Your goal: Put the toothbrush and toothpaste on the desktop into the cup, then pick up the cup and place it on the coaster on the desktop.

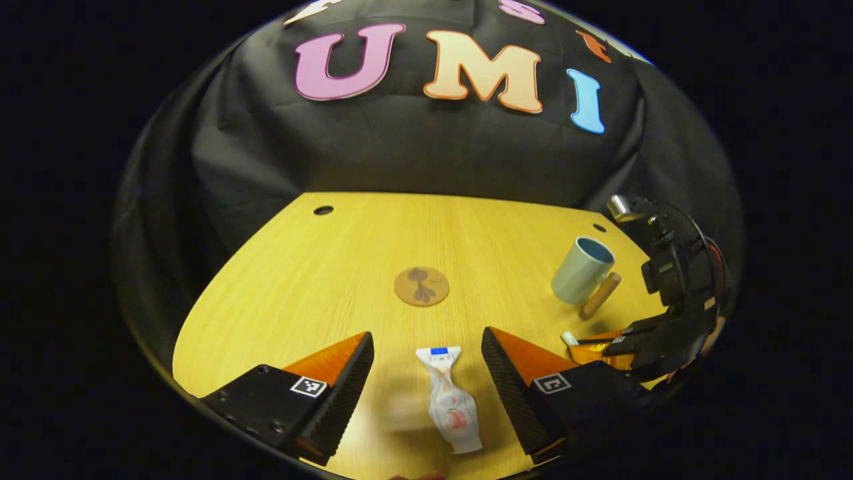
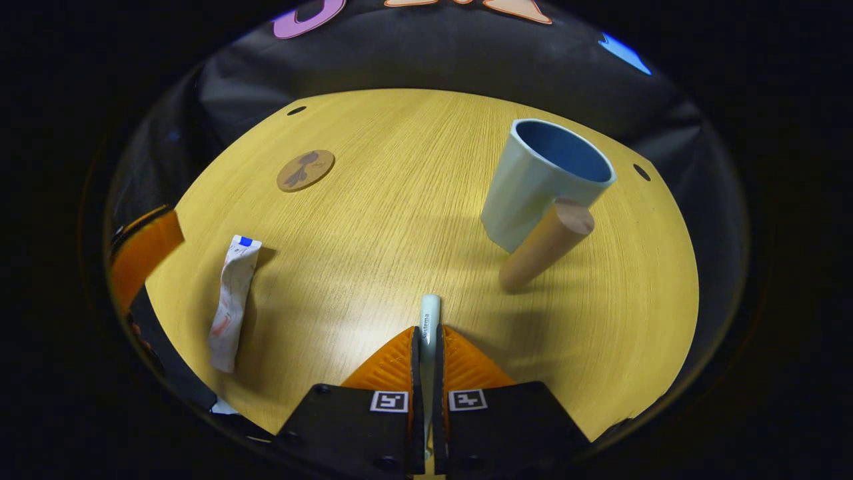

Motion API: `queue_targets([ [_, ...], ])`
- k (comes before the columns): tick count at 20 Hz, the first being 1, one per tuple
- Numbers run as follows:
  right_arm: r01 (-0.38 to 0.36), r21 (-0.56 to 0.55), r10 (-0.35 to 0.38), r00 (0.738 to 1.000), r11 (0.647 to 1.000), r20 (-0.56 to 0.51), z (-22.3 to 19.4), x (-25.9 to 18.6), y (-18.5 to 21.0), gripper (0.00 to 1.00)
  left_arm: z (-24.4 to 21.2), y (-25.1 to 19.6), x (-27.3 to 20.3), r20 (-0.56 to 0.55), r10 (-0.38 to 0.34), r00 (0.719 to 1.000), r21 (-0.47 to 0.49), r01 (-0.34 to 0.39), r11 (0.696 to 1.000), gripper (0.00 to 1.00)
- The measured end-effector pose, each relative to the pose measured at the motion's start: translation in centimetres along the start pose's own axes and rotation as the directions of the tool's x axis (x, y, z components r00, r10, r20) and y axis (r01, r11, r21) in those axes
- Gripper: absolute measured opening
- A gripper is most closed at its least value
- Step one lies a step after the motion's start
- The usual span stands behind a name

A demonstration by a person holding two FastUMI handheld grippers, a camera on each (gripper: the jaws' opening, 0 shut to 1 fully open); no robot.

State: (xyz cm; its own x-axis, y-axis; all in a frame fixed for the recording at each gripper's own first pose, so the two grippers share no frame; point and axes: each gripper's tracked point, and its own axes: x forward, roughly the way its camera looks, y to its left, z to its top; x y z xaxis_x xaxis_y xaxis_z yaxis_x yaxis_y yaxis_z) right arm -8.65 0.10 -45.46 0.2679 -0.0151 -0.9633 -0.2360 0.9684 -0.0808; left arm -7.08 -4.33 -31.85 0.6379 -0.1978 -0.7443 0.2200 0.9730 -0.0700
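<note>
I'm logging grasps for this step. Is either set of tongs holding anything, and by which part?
The right tongs are shut on the toothbrush, gripping its handle. The left tongs are open around the toothpaste, not holding it.

I see a wood-grain desk (image 2: 400, 200) with a satin sheen, a smooth matt cup (image 2: 533, 187), and a crinkled glossy toothpaste tube (image 1: 450, 403).

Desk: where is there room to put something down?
Bare wood lies between the coaster and the cup, and behind the coaster toward the cloth wall. The near edge is crowded: toothpaste tube, toothbrush in the right hand-held gripper, left hand-held gripper.
</note>
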Motion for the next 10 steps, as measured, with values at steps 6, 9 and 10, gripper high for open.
queue_targets([
  [6,-0.001,-0.012,0.001,1.0,1.0,0.011,0.0,0.1,0.0,0.08,-3.8,0.0,1.9,-0.116,0.006,0.993,-0.023,-0.009,1.0,0.96],
  [9,-0.002,-0.015,0.003,1.0,1.0,0.016,0.0,0.1,0.0,0.08,-4.8,0.0,2.4,-0.161,0.015,0.987,-0.013,-0.017,1.0,0.96],
  [10,-0.002,-0.018,0.003,1.0,1.0,0.018,0.0,0.1,0.0,0.08,-5.0,0.0,2.6,-0.172,0.016,0.985,-0.013,-0.019,1.0,0.96],
])
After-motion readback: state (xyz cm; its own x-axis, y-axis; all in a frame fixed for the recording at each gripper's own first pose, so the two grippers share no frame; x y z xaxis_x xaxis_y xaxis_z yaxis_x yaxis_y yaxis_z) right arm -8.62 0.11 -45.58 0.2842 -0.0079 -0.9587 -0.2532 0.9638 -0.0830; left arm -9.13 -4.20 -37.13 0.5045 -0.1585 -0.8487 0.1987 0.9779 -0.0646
